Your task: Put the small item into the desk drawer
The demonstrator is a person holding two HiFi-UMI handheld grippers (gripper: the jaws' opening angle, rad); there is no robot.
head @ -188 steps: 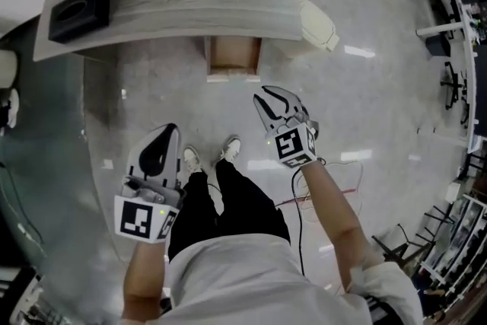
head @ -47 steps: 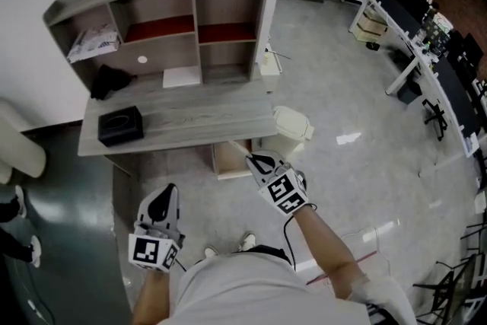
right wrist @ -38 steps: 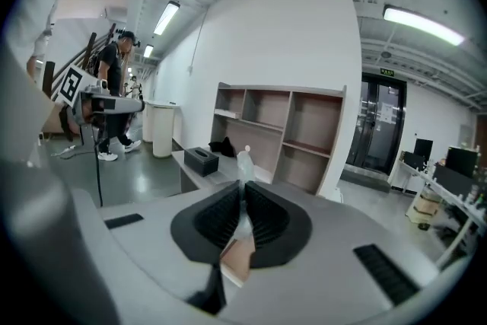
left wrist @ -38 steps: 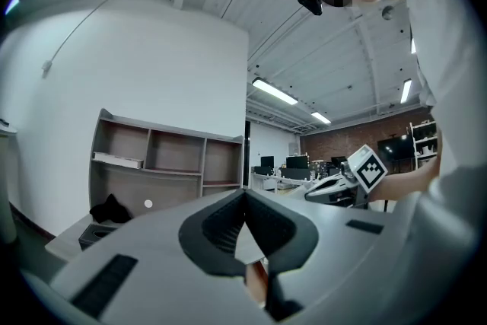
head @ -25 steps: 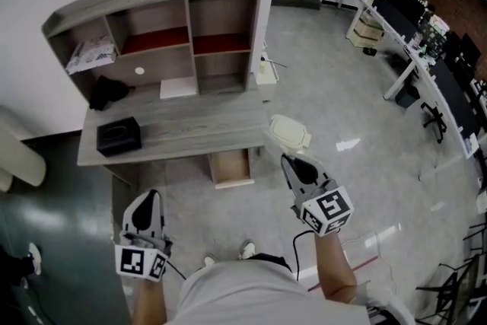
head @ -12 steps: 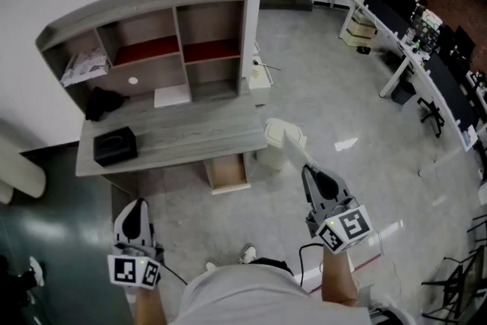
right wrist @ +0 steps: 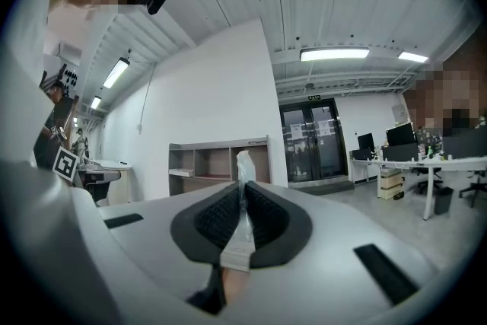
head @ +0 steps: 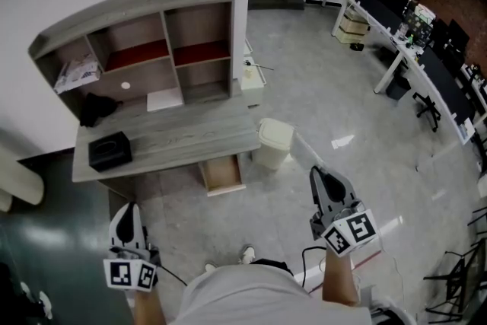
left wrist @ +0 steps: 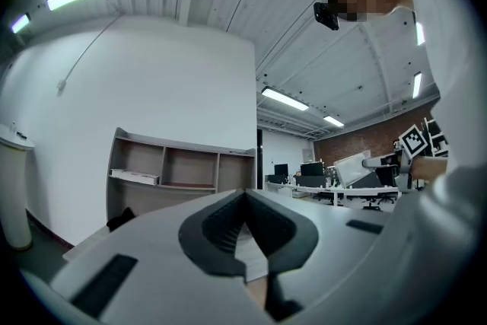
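between the jaws of the right gripper (right wrist: pixel 243 185): the small item (right wrist: pixel 242 228), a thin pale strip (clear wrapping, contents unreadable), pinched flat along the pads with its tip poking past the jaw ends. held above the floor (head: pixel 327 87), well apart from the open desk drawer (head: pixel 221 173) under the desk (head: pixel 167 137). left gripper (left wrist: pixel 245 195) pressed together, nothing between.

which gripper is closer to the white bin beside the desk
Right. The right gripper sits just lower right of the white bin; the left gripper is far off to its lower left.
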